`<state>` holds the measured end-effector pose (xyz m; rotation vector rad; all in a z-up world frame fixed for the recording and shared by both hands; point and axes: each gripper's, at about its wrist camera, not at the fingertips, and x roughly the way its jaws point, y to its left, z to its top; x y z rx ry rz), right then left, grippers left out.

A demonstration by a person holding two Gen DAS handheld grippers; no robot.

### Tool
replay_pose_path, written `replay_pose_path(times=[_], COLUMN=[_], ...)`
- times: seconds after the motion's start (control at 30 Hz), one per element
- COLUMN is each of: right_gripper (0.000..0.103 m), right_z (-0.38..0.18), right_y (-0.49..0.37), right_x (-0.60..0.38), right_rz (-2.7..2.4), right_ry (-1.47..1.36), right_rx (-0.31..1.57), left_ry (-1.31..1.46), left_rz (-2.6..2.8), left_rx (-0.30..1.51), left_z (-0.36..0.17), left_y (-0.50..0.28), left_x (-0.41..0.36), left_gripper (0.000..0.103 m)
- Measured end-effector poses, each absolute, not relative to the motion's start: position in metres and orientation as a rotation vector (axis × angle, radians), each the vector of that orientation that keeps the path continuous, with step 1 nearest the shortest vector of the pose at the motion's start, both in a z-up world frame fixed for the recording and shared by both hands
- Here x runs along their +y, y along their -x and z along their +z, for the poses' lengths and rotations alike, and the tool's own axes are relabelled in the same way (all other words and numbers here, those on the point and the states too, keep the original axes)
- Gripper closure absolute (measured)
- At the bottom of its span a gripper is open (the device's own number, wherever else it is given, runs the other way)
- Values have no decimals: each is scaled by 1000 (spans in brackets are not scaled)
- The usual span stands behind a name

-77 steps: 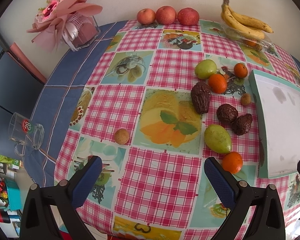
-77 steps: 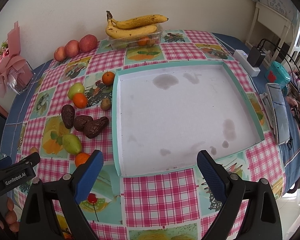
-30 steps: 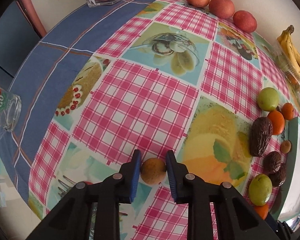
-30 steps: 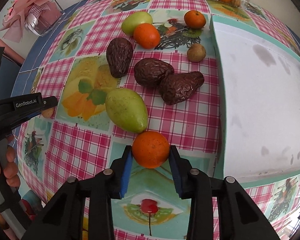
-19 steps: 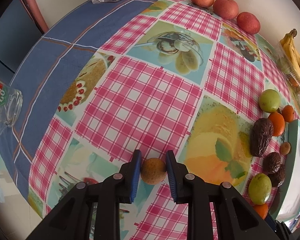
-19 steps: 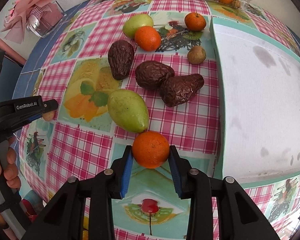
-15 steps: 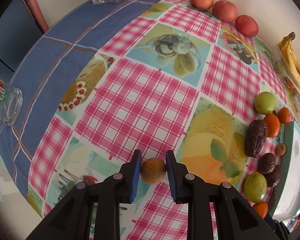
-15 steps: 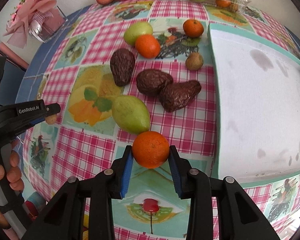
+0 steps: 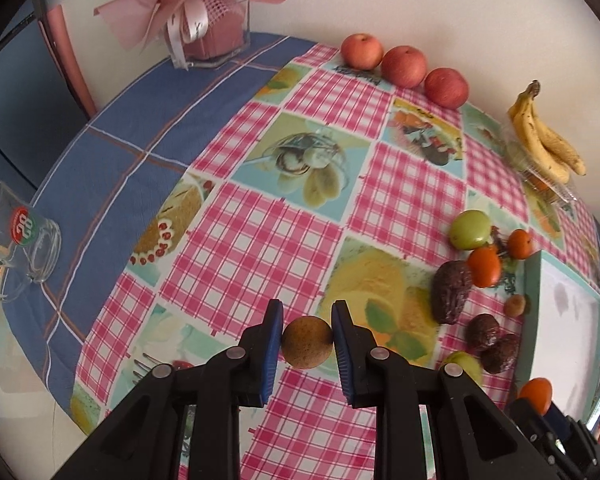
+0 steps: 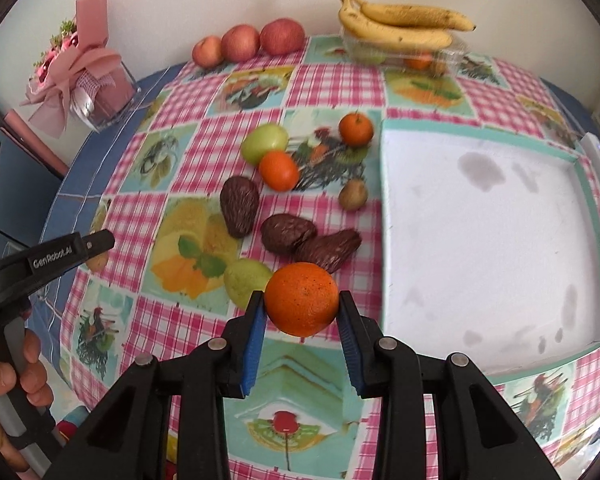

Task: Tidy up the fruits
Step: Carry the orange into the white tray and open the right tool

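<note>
- Right gripper [image 10: 301, 322] clamps an orange [image 10: 301, 298] above the table [image 10: 332, 80]; the empty tray [image 10: 384, 216] lies just to its right
- Left gripper [image 9: 306, 334] pinches a small brown fruit [image 9: 307, 342], farther from the tray, which sits to its right

A pink bouquet in a clear square vase [image 9: 208, 36] stands at eleven o'clock on the blue cloth [image 9: 112, 152], near the wall. An empty glass mug [image 9: 18, 246] with a red and green round label sits at nine o'clock on that cloth, tilted by the lens. The checked pink oilcloth [image 9: 256, 248] with printed food pictures overlaps the blue cloth and covers the middle
</note>
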<state>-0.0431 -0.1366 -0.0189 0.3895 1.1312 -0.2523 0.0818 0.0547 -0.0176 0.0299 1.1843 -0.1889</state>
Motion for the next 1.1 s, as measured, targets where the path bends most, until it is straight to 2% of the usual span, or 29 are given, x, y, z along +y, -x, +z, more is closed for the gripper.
replay_pose_path(times=[0.47, 1.1], right_gripper=[66, 66], right_z=[-6, 9], right_y=[62, 104], right_x=[-190, -288], right_rz=[-438, -659], right_ry=[-408, -521], right_rx=[1103, 1039], left_ry=[-83, -214], left_rz=[-260, -603], left_rx=[1192, 1188], left_z=[-17, 7], left_y=[-73, -22], left_x=[23, -104], left_gripper=[76, 76])
